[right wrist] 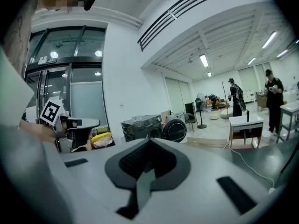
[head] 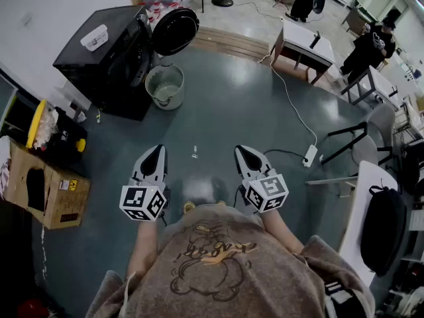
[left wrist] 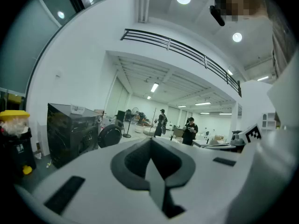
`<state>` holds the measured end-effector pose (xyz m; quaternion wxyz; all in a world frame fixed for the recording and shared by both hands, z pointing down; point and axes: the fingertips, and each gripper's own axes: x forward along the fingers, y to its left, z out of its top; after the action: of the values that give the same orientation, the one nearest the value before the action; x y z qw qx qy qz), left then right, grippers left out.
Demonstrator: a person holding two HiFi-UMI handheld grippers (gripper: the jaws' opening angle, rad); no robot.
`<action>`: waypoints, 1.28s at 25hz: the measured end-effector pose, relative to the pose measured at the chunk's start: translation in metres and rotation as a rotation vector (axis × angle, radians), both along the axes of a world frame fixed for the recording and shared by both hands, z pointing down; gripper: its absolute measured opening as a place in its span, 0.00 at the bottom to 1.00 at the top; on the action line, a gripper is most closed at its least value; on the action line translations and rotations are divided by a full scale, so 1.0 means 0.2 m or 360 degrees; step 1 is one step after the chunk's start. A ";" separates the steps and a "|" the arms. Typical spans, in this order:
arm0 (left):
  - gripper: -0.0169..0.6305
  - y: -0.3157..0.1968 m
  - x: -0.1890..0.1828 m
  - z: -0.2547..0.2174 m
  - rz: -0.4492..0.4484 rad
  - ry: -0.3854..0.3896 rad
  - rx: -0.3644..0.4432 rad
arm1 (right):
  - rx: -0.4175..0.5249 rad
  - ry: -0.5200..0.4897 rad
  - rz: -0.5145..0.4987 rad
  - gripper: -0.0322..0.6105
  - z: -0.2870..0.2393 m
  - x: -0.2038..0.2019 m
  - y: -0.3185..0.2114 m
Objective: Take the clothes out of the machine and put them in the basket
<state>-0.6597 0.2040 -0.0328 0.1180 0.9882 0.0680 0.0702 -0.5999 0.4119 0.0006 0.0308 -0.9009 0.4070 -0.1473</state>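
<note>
Machine: black washing machine (head: 106,58) by the white wall, well apart from the person, its round door (head: 175,30) swung open.
Clothes: the drum's inside is hidden in every view, so no garment can be made out.
Basket: pale round basket (head: 164,86) on the floor, just beside the machine's front, below the door.
Left gripper (head: 159,150): jaws pressed together, nothing between them.
Right gripper (head: 239,150): jaws pressed together, likewise empty.
Writing: white label (head: 95,37) on the machine's top and yellow sticker (head: 71,185) on the cardboard box (head: 46,191) are both too small to read.
</note>
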 end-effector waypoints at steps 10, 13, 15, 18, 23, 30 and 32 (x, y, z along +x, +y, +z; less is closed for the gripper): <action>0.04 -0.11 0.06 0.03 0.0051 -0.0022 0.0024 | 0.0013 -0.0022 0.0014 0.04 0.03 0.04 -0.15; 0.04 -0.18 0.07 0.05 0.0068 -0.0030 0.0036 | -0.0004 -0.0025 0.0027 0.04 0.05 0.04 -0.22; 0.04 -0.23 0.08 0.08 0.0088 -0.0046 0.0055 | -0.0012 -0.0023 0.0035 0.04 0.08 0.04 -0.28; 0.04 -0.30 0.11 0.10 0.0128 -0.0048 0.0084 | -0.0035 -0.0007 0.0028 0.04 0.11 0.06 -0.36; 0.04 -0.41 0.23 0.12 0.0145 -0.0046 0.0083 | -0.0023 0.0002 0.0064 0.04 0.10 0.18 -0.45; 0.04 -0.52 0.49 0.19 0.0140 -0.0044 0.0057 | -0.0044 0.0028 0.0084 0.04 0.14 0.45 -0.54; 0.04 -0.54 0.60 0.21 0.0143 -0.0052 0.0054 | -0.0051 0.0025 0.0099 0.04 0.16 0.57 -0.55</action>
<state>-0.5389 0.0953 0.0089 0.0990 0.9847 0.1091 0.0927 -0.4862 0.3015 0.0317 0.0178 -0.9146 0.3767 -0.1457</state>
